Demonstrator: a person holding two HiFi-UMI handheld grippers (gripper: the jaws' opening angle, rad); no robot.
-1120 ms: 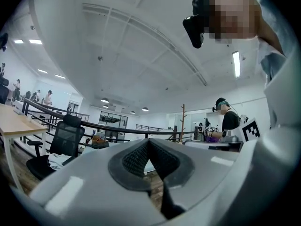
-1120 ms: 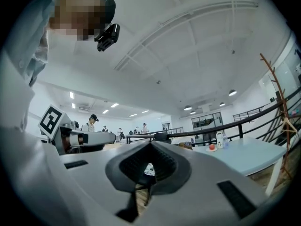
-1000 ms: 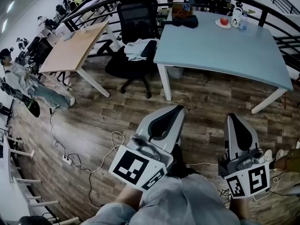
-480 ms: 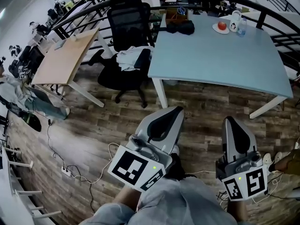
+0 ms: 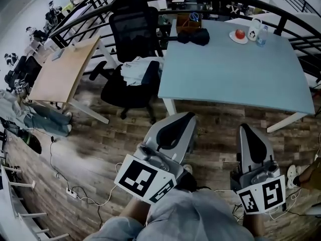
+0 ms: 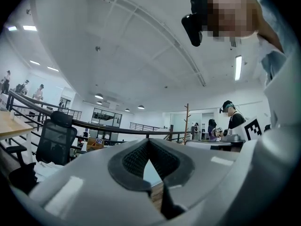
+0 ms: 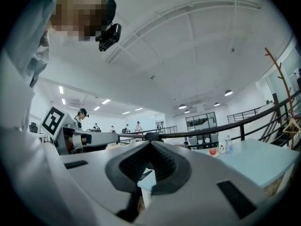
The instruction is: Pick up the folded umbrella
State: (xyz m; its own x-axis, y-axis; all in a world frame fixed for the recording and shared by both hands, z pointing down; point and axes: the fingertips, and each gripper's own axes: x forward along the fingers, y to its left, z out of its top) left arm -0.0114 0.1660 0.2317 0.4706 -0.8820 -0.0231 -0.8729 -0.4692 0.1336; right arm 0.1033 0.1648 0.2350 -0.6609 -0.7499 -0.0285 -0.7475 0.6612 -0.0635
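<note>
Left claw (image 5: 190, 116), right claw (image 5: 247, 127) closed, empty; dark bundle (image 5: 194, 36) on table (image 5: 235, 69) unidentifiable.

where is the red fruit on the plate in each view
Head view: red fruit on a plate, upper right, far end of the blue table.
Left gripper view: not in it.
Right gripper view: small, right of centre, on the table.
Shared landmark: curved black railing.
</note>
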